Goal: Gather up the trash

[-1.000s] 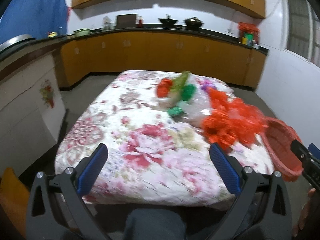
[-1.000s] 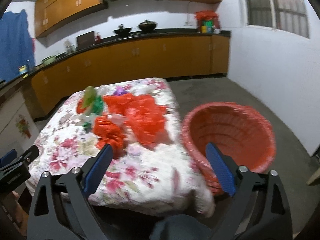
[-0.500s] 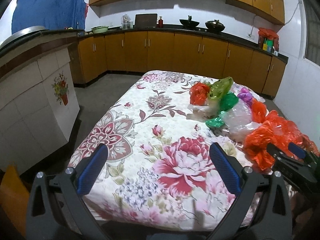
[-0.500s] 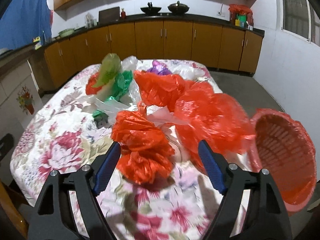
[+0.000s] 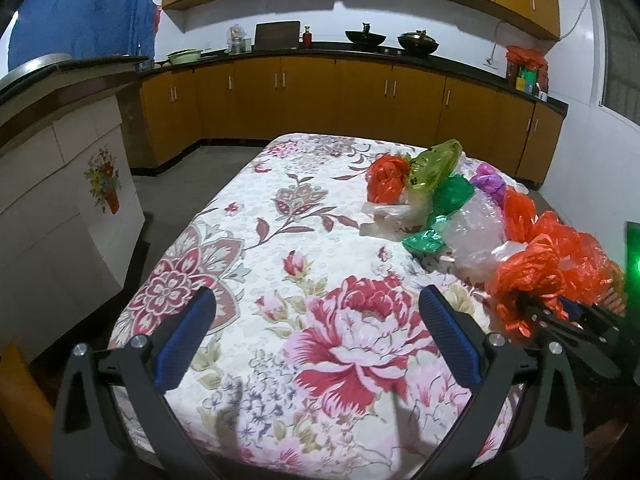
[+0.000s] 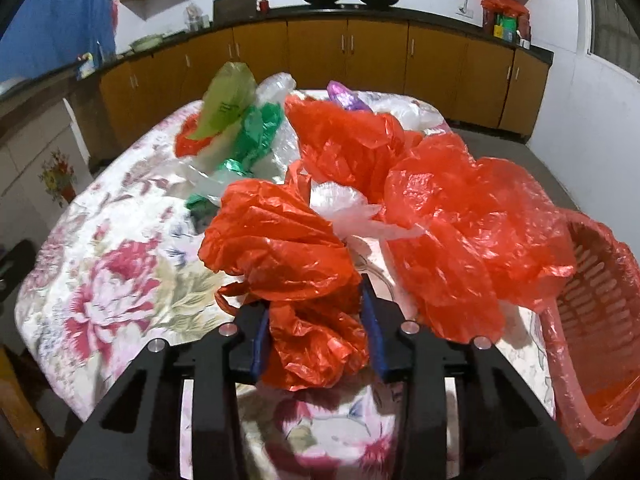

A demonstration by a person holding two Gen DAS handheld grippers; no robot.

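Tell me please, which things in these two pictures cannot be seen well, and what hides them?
- Right gripper: in the right wrist view the nearest orange bag covers its pads.
- Red basket: in the right wrist view the edge cuts it off and an orange bag overlaps its rim.
- Counter items: too small in the left wrist view.
- Left gripper: open, over bare floral cloth.

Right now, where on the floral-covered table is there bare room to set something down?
The floral tablecloth lies bare across its left half and near edge, under the open left gripper. The right side is crowded: crumpled plastic bags run front to back, the right gripper clamps the nearest red plastic bag, and the red plastic basket borders that edge.
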